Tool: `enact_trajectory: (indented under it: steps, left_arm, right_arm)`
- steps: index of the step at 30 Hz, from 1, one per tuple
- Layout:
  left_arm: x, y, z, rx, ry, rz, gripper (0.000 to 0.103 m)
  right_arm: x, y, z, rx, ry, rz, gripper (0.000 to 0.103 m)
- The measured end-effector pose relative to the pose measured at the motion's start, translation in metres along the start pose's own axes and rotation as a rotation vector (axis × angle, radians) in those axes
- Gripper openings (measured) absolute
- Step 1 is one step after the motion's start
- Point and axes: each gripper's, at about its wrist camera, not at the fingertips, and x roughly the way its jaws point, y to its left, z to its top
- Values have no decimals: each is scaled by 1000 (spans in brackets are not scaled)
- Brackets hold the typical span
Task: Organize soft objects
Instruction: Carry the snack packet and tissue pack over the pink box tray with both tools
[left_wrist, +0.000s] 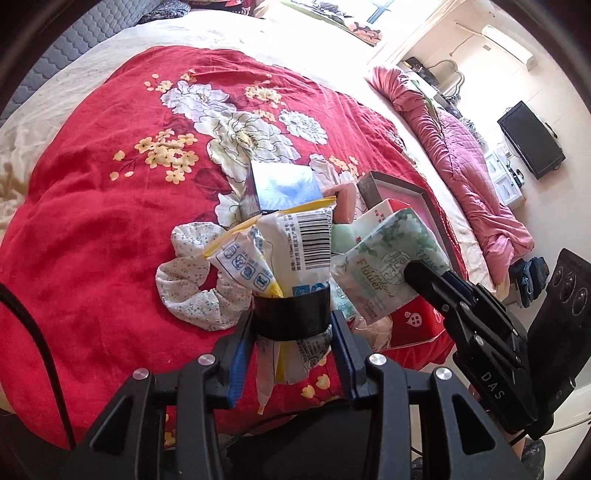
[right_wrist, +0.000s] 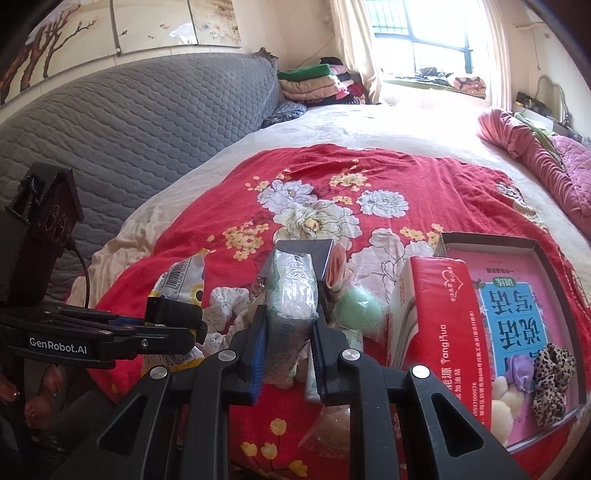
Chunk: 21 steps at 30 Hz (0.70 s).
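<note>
Your left hand-held gripper (left_wrist: 291, 314) is clamped on a white-and-yellow barcoded tissue pack (left_wrist: 280, 251), held above the red floral quilt (left_wrist: 92, 221). Your right hand-held gripper (right_wrist: 290, 328) grips a green floral tissue pack (right_wrist: 293, 291), just left of the red tissue box (right_wrist: 443, 314) beside the tray (right_wrist: 554, 266).

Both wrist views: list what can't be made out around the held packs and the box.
- White and yellow pack, left wrist view: lower part hidden behind the left tool.
- Green floral tissue pack: seen edge-on in the right wrist view, front print hidden; right tool covers its bottom.
- Box, right wrist view: red tissue pack hides its near-left interior.
</note>
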Motion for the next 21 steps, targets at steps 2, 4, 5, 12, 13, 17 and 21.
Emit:
enact_trajectory:
  steps: [2,4,5,12,13,17,21]
  left_arm:
    - [-2,-10,1,17,-6,-3,41]
    - [-5,-22,2,37,-13,-10,41]
    - [-6,-28,2,50,-15,-12,41]
    - [-6,-69,5,128,-23,-40,41]
    - [-6,-75,5,137,-25,-46,41]
    - [-5,-101,7,183,-27,-60,41]
    - [-3,-127,9,226,-30,-79,41]
  right_arm:
    - [-8,-4,2,5,-11,-13,22]
    - [-18,-9,3,13,-27,-25,22]
    - [-22,-11,3,21,-34,-31,22]
    - [-57,-35,4,72,-87,-85,22]
    - [-62,-39,5,78,-96,-94,22]
    - [-82,-55,3,103,-127,-141,22]
    - [-104,-75,1,146,-160,-176,22]
